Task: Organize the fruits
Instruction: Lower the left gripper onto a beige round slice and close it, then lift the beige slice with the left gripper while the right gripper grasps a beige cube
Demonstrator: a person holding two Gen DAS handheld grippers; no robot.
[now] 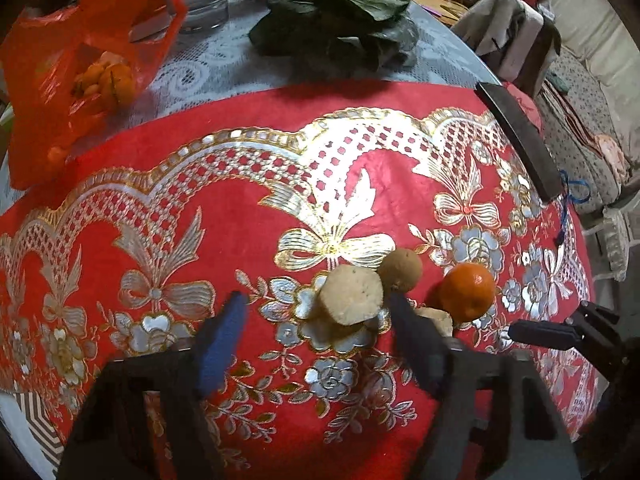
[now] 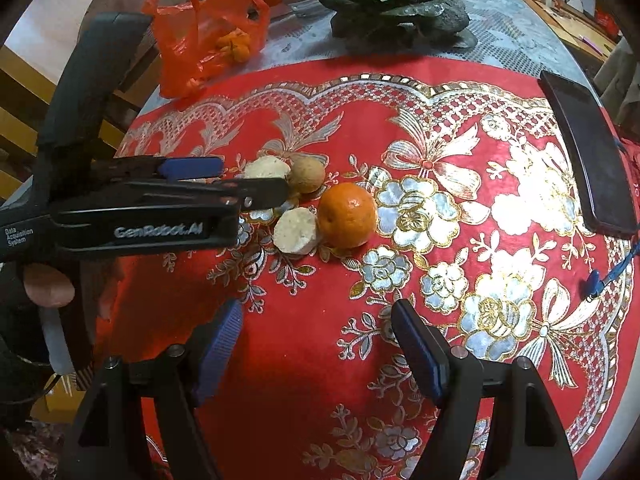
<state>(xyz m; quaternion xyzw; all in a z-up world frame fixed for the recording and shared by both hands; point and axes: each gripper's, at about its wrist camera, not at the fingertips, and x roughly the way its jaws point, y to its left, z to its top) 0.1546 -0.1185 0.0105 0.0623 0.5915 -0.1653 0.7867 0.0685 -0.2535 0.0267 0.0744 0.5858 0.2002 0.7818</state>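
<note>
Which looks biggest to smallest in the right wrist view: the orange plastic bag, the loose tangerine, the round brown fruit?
1. orange plastic bag
2. tangerine
3. round brown fruit
The bag lies farther from the camera, yet looks largest.

The left wrist camera looks steeply down along its own fingers, close over the red cloth [image 1: 240, 200], facing the far table edge. The right wrist camera sits a little further back and to the side, also tilted down, catching the left gripper [image 2: 256, 184] from its flank. Both views share the orange [image 1: 468, 290], the orange bag [image 2: 208, 36] and the leafy greens [image 1: 340, 12].
</note>
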